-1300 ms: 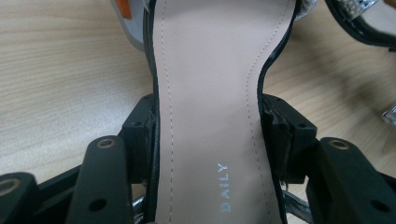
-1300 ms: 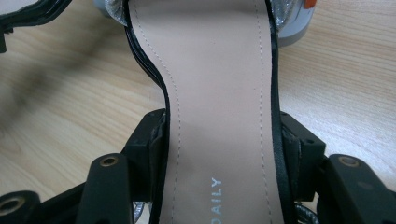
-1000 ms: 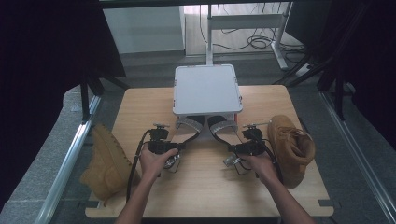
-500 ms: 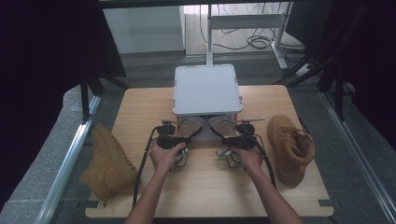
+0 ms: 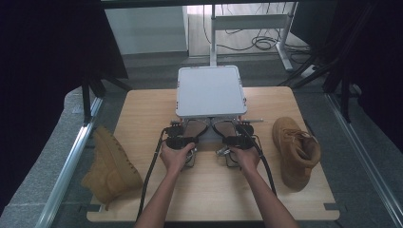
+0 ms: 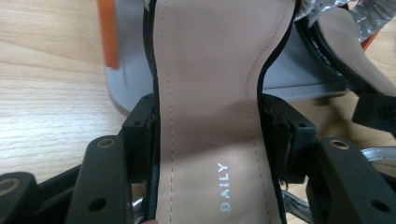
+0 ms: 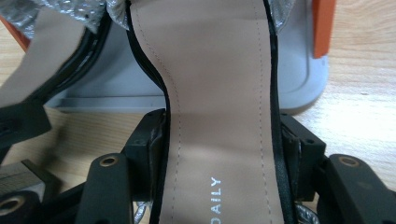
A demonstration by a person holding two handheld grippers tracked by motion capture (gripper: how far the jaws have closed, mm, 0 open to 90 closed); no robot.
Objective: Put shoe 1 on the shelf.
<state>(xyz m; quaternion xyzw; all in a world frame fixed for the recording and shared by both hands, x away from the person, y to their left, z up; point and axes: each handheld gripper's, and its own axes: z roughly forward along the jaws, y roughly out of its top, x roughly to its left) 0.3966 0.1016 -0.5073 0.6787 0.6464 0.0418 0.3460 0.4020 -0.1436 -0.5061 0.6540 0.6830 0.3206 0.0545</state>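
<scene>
Two sandals with beige insoles marked DAILY, black rims and silver straps lie side by side on the wooden table, toes pointing at the closed grey case [image 5: 210, 91]. My left gripper [image 5: 184, 138] [image 6: 208, 126] is shut on the left sandal [image 5: 194, 127] [image 6: 205, 70], its pads pressing both sides of the narrow waist. My right gripper [image 5: 234, 138] [image 7: 222, 140] grips the right sandal [image 5: 223, 127] [image 7: 210, 70] the same way. The toes of both sandals reach the case's front edge, between its orange latches [image 6: 108, 32] [image 7: 323, 25].
A tan boot [image 5: 110, 164] lies at the table's left edge, partly over the side. A second tan boot [image 5: 294, 149] lies on the right part of the table [image 5: 209, 199]. Metal rails run along both sides.
Both hands have moved inward and forward, bringing the two sandals closer together and nearer the front of the grey case. The boots and the case have not moved.
</scene>
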